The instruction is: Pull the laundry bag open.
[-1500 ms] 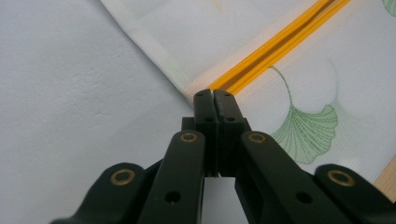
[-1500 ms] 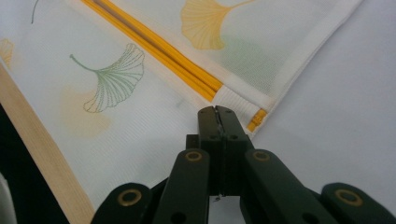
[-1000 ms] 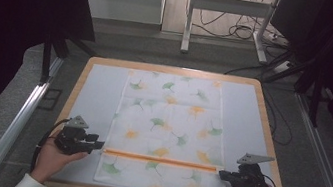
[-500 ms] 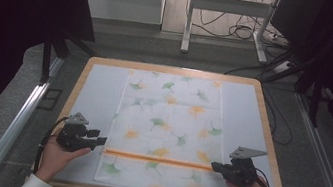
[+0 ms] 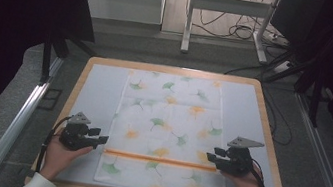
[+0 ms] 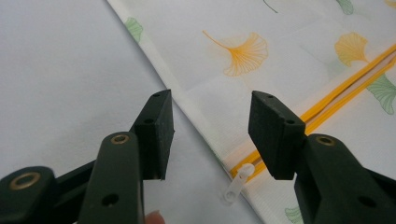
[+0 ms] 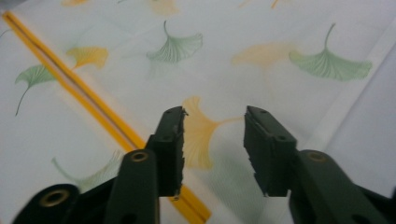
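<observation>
Tools are seen in the high view at both ends of the zip point(image 5: 160, 160) on the cover point(image 5: 169, 129): left tool point(image 5: 102, 139) and right tool point(image 5: 211, 157), the right one shifted inward since a second ago. Seen from the left tool, spread jaws flank the cover's edge by the pull point(image 6: 234, 188). Seen from the right tool, jaws just opened hold nothing; the cover appears released, flat on the bench point(image 5: 98, 98).

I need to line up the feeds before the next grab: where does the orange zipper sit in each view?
High view: the orange zipper runs level across the near part of the leaf-print cover.
Left gripper view: it slants from the upper right down to the white zipper pull.
Right gripper view: it slants from the upper left to the bottom centre.
Shared landmark: the cover's ginkgo-leaf print.
</observation>
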A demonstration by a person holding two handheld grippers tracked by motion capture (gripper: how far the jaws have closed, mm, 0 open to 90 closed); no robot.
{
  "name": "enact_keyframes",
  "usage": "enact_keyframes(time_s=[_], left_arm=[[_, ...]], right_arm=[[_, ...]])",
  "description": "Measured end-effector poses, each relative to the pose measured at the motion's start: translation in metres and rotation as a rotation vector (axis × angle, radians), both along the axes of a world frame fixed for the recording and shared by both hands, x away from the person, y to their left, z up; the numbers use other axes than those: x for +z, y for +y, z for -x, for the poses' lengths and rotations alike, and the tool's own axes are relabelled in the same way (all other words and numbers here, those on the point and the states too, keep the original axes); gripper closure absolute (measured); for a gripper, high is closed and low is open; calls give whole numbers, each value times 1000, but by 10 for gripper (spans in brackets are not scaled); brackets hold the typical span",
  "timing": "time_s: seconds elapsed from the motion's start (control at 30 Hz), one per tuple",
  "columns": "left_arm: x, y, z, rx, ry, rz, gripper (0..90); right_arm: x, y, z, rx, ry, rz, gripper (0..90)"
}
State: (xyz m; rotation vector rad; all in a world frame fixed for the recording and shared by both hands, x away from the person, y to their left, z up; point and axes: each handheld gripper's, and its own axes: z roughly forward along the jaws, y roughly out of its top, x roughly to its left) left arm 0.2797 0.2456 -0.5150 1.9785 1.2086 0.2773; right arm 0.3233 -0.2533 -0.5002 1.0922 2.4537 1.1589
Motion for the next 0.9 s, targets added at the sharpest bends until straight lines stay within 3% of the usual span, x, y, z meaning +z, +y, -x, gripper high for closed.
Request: enact_keyframes(time_s=[0.23, 0.63, 0.9], left_arm=[[-5, 1, 2, 9, -15, -16, 474], [-13, 0, 4, 18, -16, -36, 428], [-21, 7, -1, 39, -11, -69, 391]], right_arm=[[5, 6, -11, -32, -16, -16, 416], [5, -5, -12, -48, -16, -43, 392], [6, -8, -12, -49, -59, -73, 361]])
